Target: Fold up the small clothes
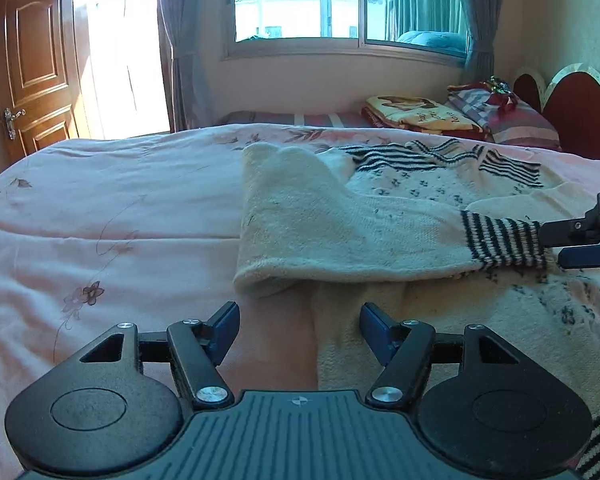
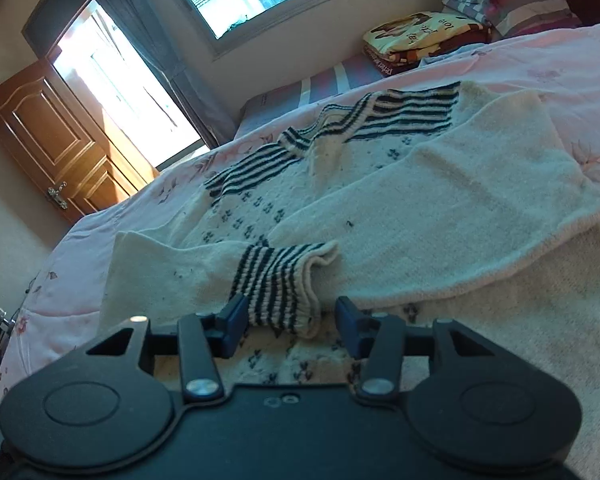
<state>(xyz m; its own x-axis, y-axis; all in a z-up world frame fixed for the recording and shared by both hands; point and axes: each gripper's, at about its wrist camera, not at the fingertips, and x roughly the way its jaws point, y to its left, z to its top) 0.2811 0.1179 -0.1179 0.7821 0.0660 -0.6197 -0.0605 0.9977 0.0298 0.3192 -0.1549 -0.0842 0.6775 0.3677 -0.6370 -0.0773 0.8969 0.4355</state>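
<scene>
Two grippers are at work over one small knitted sweater [image 1: 400,216], which lies on the pink bedspread [image 1: 112,200] of the bed.

My left gripper [image 1: 298,330] has its fingers spread, with nothing between them; below the gap I see only bedspread and the near edge of the sweater body. I judge this gripper to be free and ready to take a new hold on the near hem.

My right gripper [image 2: 288,320] points at the striped cuff [image 2: 278,284] of the left-hand sleeve, which is laid across the chest. The fingers stand apart on either side of the cuff. One finger [image 2: 233,322] sits just beside the knit, but I cannot tell whether the pads press on it. The sleeve appears to be folded inward so the body can be folded next, and the other sleeve [image 2: 480,200] also lies across the front.

Surroundings: a stack of folded blankets [image 1: 416,116] and a pillow [image 1: 520,122] sit well apart near the headboard [image 1: 580,112]. A window [image 1: 340,4] with curtains and a wooden door [image 1: 32,64] are behind the bed. Nothing blocks either gripper; the soft bedspread may bunch under a low grasp.
</scene>
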